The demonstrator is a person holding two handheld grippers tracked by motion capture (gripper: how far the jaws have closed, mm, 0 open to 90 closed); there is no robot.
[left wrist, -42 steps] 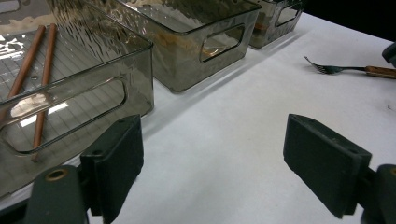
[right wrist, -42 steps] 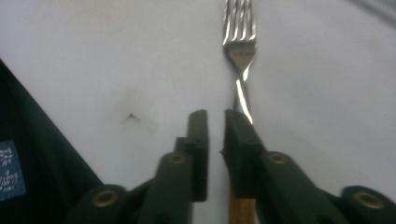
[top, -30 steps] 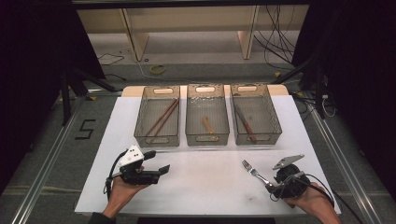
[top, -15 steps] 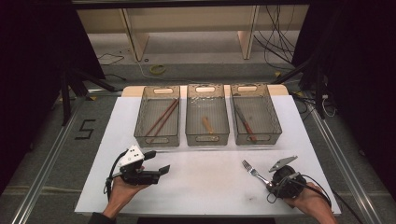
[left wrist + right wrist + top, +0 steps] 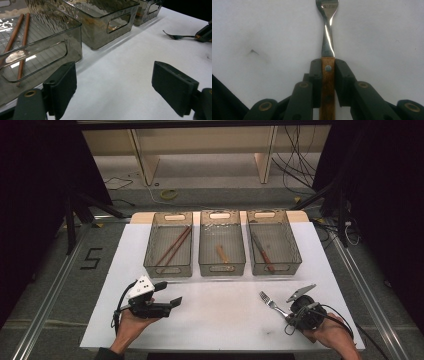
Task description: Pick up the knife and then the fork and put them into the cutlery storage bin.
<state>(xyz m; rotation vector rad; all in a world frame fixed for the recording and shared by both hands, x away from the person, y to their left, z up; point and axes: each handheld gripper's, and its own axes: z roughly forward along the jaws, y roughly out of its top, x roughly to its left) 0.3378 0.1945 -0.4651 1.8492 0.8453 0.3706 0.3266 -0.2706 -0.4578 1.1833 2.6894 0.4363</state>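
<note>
While its jaws have just been closing, right gripper [image 5: 328, 82] clamps the fork [image 5: 327, 32] handle between them.

Silver metal fork [image 5: 327, 32] with brown wooden handle; black gripper jaws; smoky grey transparent plastic bins [image 5: 221, 249]; white table sheet [image 5: 225, 310]; reddish-brown chopsticks [image 5: 172, 247].

The right claw [image 5: 327, 72] has just closed to a grip, while the left claw [image 5: 113, 86] gapes wide.
</note>
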